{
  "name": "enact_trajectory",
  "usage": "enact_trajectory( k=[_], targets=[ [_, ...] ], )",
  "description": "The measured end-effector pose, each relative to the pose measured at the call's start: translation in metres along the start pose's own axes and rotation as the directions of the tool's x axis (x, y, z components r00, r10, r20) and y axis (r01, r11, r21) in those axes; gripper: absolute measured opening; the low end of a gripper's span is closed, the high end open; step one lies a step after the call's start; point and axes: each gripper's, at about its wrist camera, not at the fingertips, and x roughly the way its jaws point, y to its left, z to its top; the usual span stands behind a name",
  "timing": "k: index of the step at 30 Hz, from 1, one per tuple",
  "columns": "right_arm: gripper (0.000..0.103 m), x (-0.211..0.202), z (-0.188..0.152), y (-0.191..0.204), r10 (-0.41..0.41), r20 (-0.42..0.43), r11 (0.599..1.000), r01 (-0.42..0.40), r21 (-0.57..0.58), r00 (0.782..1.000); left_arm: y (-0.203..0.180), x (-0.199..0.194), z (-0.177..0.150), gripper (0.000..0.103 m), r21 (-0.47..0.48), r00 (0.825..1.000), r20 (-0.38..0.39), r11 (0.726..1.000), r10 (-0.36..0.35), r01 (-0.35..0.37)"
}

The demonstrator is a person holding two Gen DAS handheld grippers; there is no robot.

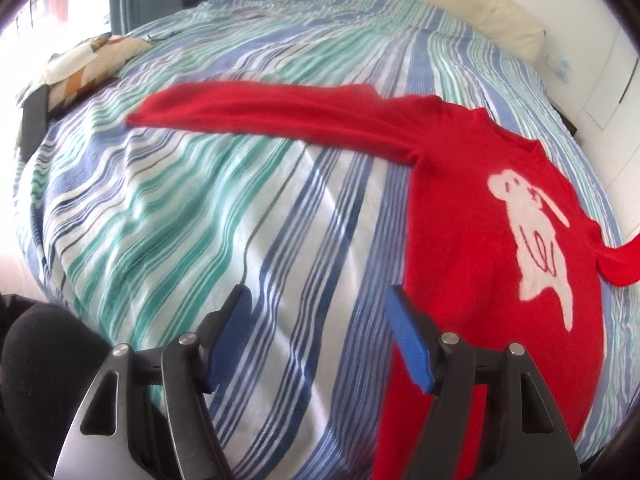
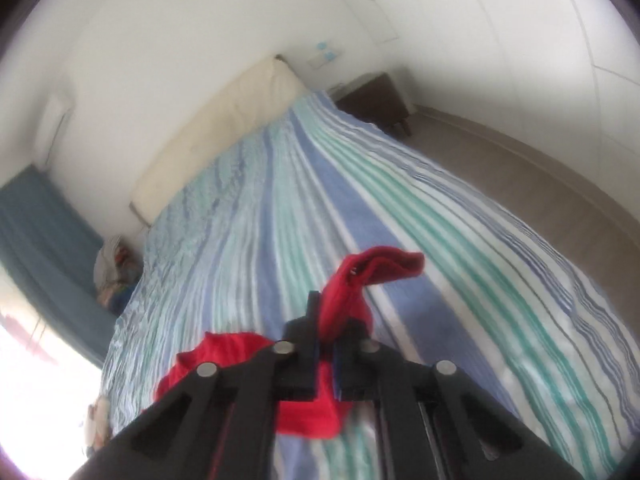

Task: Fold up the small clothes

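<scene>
The bed under me wears a blue, green and white striped cover. A red sweater lies flat toward its right edge, one sleeve stretched left across the middle. A patterned pillow sits at the far left corner, a cream cushion along the far edge.

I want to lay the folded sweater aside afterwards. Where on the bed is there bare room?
The widest bare stretch of the striped cover lies below the outstretched sleeve, left of the sweater body. Another runs beyond the sleeve toward the headboard. The far left corner is crowded by a cushion. The right tongs hold the other sleeve.
</scene>
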Motion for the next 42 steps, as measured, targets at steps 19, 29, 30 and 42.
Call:
enact_trajectory(
  k=[19,29,30,42],
  targets=[
    [0.066,0.126,-0.147,0.224,0.353,-0.531,0.852,-0.499,-0.158,0.771,0.004,0.002,0.002,0.072,0.017,0.998,0.032,0.998,0.057,-0.058],
    [0.033,0.157,-0.170,0.038,0.009,-0.549,0.995,-0.060,-0.076,0.836,-0.011,0.000,-0.006,0.078,0.084,0.997,0.052,0.995,0.050,-0.054],
    [0.036,0.144,-0.167,0.034,-0.017,-0.507,0.995,-0.037,-0.097,0.862,-0.011,-0.003,-0.005,0.080,0.078,0.998,0.059,0.996,0.027,-0.032],
    [0.037,0.006,-0.313,0.082,-0.025,-0.777,0.862,-0.380,-0.335,0.629,-0.098,0.012,-0.066,0.093,0.484,0.979,-0.187,0.860,-0.080,0.163]
  ],
)
